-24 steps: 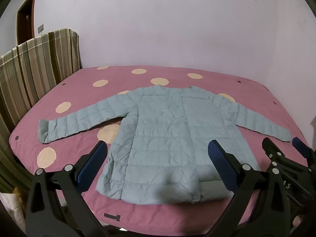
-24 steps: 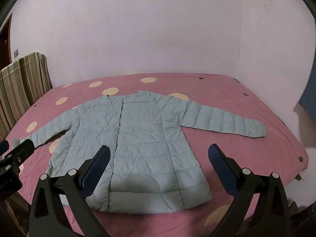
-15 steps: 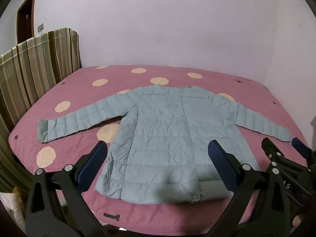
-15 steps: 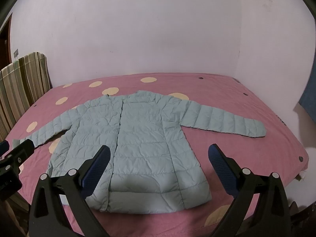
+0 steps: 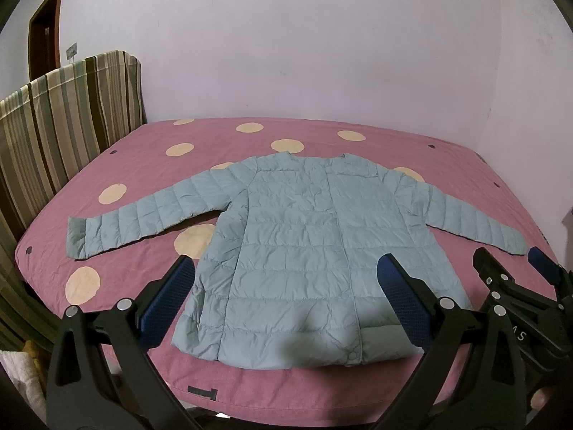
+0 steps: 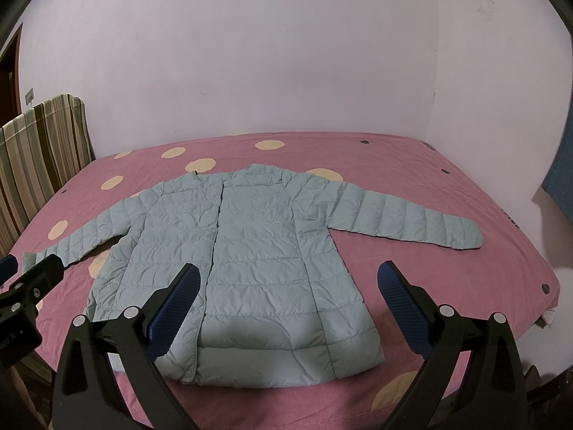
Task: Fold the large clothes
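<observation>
While both tools hang over the near edge of the bed [image 5: 465, 186], the left gripper [image 5: 286, 294] has its jaws spread wide with nothing between them, and the right gripper [image 6: 286, 294] has its jaws spread just as wide, also holding nothing. Each one's blue pads [image 6: 403, 302] frame the lower hem of the pale blue-green quilted jacket [image 5: 304, 243], without touching it. In the left wrist view the right gripper shows at the right edge, beside the jacket's cuff. The jacket lies flat on the pink bedspread with cream dots, front closed, hem toward the near edge and collar toward the far wall [image 6: 286, 71]. Both sleeves [image 6: 404, 220] stretch outward and slightly toward the near edge. Farther left, a striped headboard cover [image 5: 61, 125] stands at the bed's side, and a dark door [image 5: 44, 46] shows behind it.
</observation>
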